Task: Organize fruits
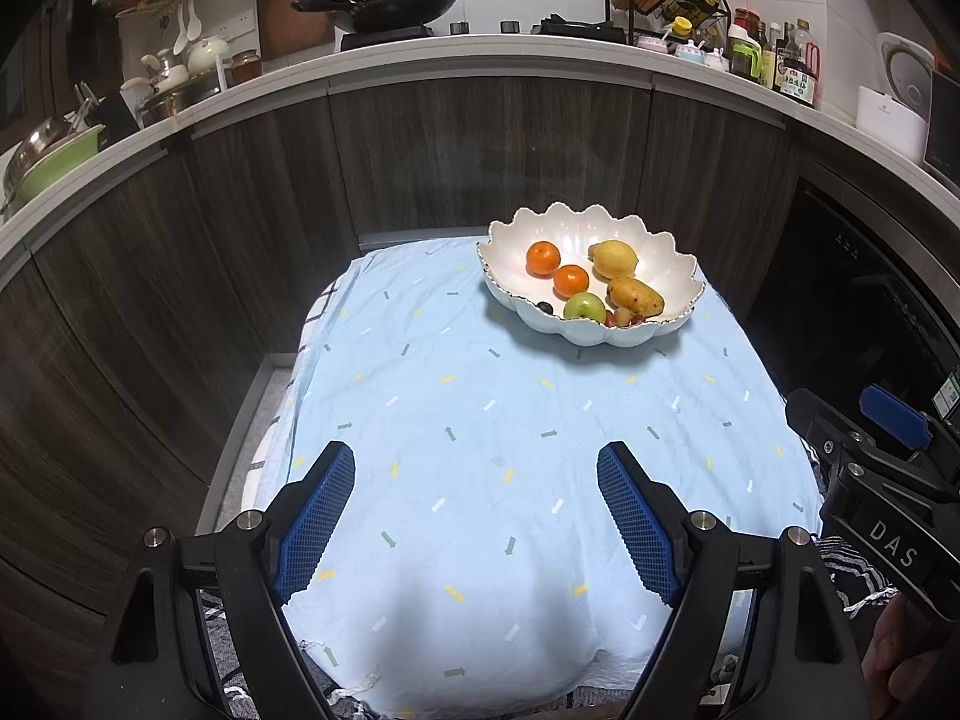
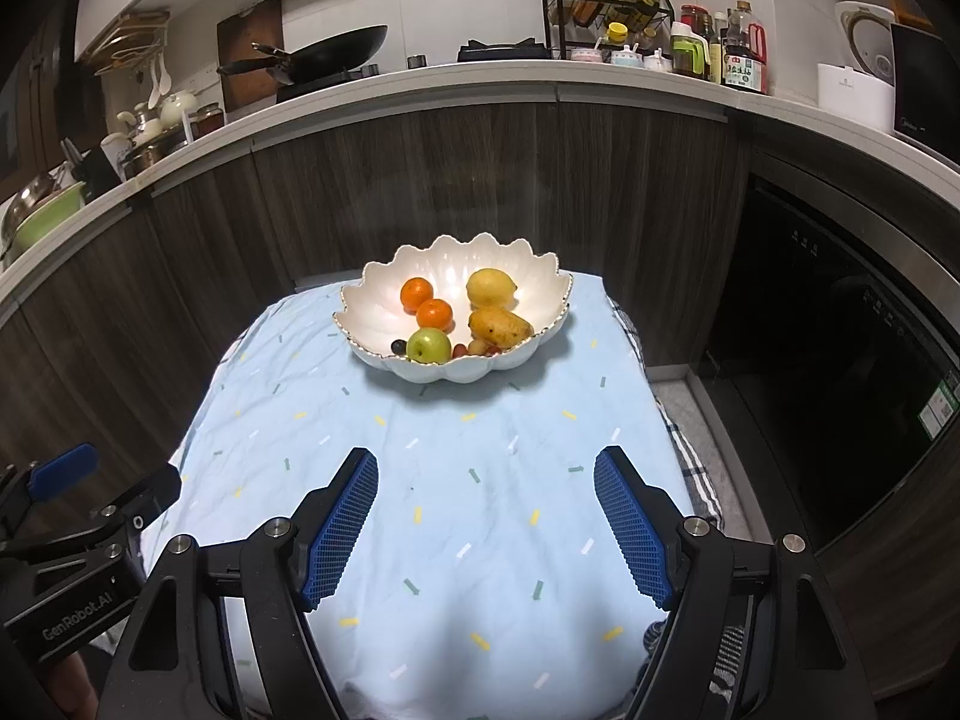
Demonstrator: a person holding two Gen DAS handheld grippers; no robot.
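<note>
A white scalloped bowl point(image 1: 654, 252) point(image 2: 384, 294) stands at the far end of a table covered in light blue cloth point(image 1: 480, 450) point(image 2: 468, 480). In it lie two oranges point(image 1: 543, 258) point(image 2: 416, 294), a lemon point(image 1: 613, 258) point(image 2: 491, 287), a mango point(image 1: 635, 294) point(image 2: 499, 326), a green apple point(image 1: 584, 307) point(image 2: 428, 345) and some small grapes point(image 1: 624, 318) point(image 2: 480, 349). My left gripper point(image 1: 477, 468) is open and empty over the near cloth. My right gripper point(image 2: 486, 474) is open and empty too. Each gripper's body shows at the edge of the other's view.
Dark wood cabinet fronts point(image 1: 480, 144) rise behind the table under a white counter point(image 2: 480, 75) with a wok point(image 1: 390, 6), a spice rack point(image 2: 606, 6), bottles and a rice cooker point(image 2: 864, 54). A dark appliance door point(image 2: 840, 372) is at the right.
</note>
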